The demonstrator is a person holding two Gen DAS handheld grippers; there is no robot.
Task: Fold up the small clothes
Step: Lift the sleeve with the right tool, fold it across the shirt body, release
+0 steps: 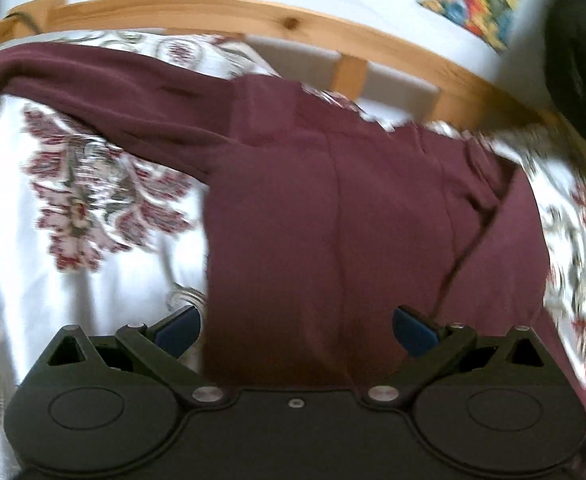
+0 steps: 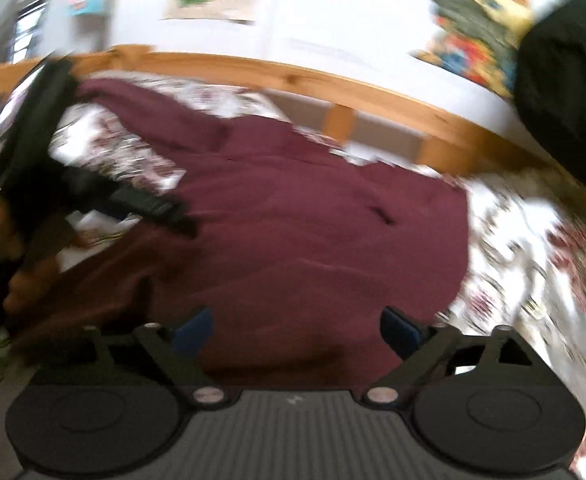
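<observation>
Left gripper (image 1: 296,330) angled down, blue pads spread apart, over the near hem of a maroon ribbed long-sleeved top (image 1: 333,208), flat on a white floral bedspread (image 1: 73,184); right gripper (image 2: 296,330) likewise spread above the top's body; only the right view shows the left gripper from outside, held at upper left.

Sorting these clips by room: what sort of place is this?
Most likely a bedroom: a maroon garment lies on a floral bedspread, edged by a wooden bed rail, with colourful posters on the wall.
</observation>
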